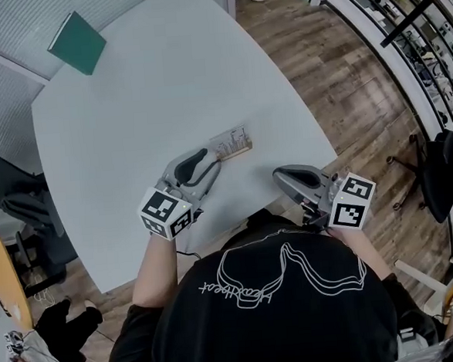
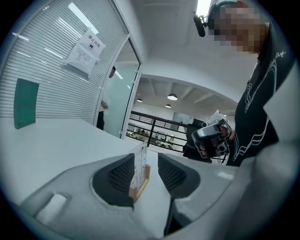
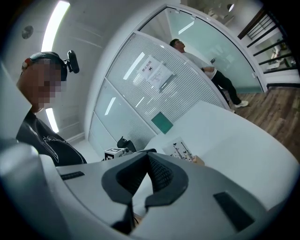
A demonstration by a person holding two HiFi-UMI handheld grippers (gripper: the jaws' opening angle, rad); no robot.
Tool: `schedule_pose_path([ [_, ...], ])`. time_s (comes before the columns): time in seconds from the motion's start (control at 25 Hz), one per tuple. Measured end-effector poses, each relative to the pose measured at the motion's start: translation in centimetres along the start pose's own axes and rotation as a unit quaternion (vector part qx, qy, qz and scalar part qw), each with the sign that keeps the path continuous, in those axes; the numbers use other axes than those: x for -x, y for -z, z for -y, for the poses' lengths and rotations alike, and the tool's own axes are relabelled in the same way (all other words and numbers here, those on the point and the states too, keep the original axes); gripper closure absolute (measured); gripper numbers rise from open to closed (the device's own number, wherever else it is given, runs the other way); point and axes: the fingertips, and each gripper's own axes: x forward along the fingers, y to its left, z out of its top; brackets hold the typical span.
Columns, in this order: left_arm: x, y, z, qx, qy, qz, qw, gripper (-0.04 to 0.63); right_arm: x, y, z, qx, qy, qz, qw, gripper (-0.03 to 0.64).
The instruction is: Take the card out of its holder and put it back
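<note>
Fingers (image 2: pixel 121 176) of the left gripper (image 2: pixel 147 172) stand apart, holding nothing. The left gripper view shows a pale printed card (image 2: pixel 138 164) standing upright in a small light wooden holder block (image 2: pixel 140 186) in the gap between the dark ribbed pads. The card sits nearer one pad than the other, and whether it touches that pad cannot be told.

From the head view, the left gripper (image 1: pixel 213 160) points away from the person across a white rounded table (image 1: pixel 130 129). Its tips are just beside the near left end of the holder (image 1: pixel 237 151), and the card (image 1: pixel 230 140) is seated in it. Card and holder sit towards the table's near right side.

The right gripper (image 1: pixel 279 174) hovers by the near right edge of the table, to the right of the holder and apart from it. In its own view the right gripper (image 3: pixel 149 157) has its tips closed together on nothing, with the card (image 3: pixel 180 149) visible beyond them.

A green rectangular panel (image 1: pixel 77 42) stands at the table's far left corner.
</note>
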Motion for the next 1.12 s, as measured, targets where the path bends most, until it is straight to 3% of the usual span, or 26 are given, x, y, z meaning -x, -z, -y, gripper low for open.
schedule_pose_path([
  [0.36, -2.6, 2.6, -2.5, 0.007, 0.001, -0.027, 0.9996, 0.449, -0.6, 0.7, 1.9, -0.018, 0.005, -0.014, 1.0, 0.607],
  [0.6, -4.5, 3.6, -3.2, 0.022, 0.022, -0.026, 0.9992, 0.449, -0.9, 1.4, 2.6, -0.027, 0.005, -0.03, 0.999, 0.607],
  [0.84, -5.4, 3.8, -2.9, -0.008, 0.067, -0.024, 0.9975, 0.451, -2.2, 2.0, 2.9, -0.036, -0.002, -0.045, 0.998, 0.607],
  [1.12, -7.2, 4.1, -2.4, -0.008, 0.115, -0.032, 0.9928, 0.463, -2.6, 2.8, 3.3, -0.043, -0.015, -0.061, 0.997, 0.607],
])
